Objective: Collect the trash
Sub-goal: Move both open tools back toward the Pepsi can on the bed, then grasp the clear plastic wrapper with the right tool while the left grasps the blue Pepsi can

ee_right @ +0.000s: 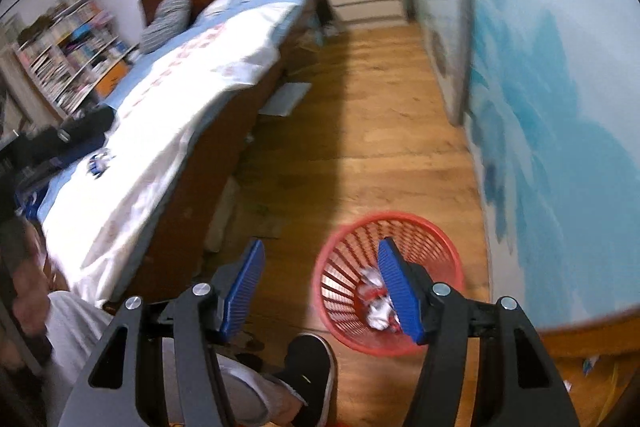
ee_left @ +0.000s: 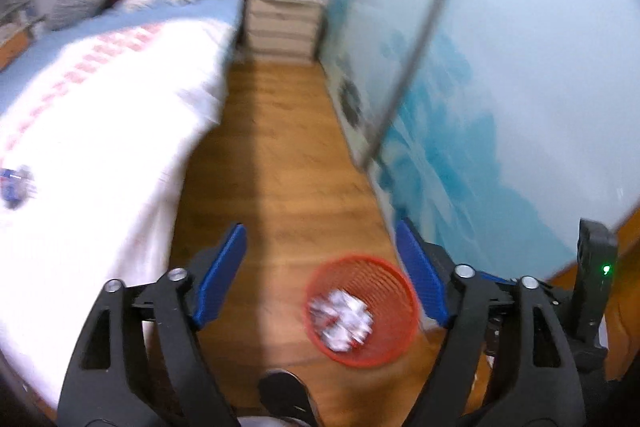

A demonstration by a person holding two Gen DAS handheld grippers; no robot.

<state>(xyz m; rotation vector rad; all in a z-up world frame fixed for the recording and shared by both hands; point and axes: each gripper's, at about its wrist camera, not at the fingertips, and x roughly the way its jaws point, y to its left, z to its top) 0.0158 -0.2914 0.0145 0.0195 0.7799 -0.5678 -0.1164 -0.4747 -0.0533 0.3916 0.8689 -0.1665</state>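
A red mesh basket point(ee_left: 394, 349) point(ee_right: 400, 217) stands on the wooden floor by the blue-patterned door. Crumpled white paper point(ee_left: 340, 319) point(ee_right: 374, 307) lies inside it. My left gripper point(ee_left: 322, 273) hangs above the floor, open and empty, with the basket below and between its blue fingers. My right gripper point(ee_right: 322, 291) is open and empty too; its right finger point(ee_right: 398, 293) overlaps the basket's mouth in the picture. A small blue and white wrapper point(ee_left: 14, 187) point(ee_right: 98, 163) lies on the bed's white cover, far to the left of both grippers.
The bed point(ee_left: 100, 99) point(ee_right: 168, 131) fills the left side and a blue-patterned sliding door point(ee_left: 500, 87) the right, with a strip of wooden floor point(ee_left: 280, 155) between. White drawers point(ee_left: 280, 27) stand at its far end. A person's black shoe point(ee_right: 310, 367) is beside the basket. A flat white sheet point(ee_right: 286, 99) lies by the bed.
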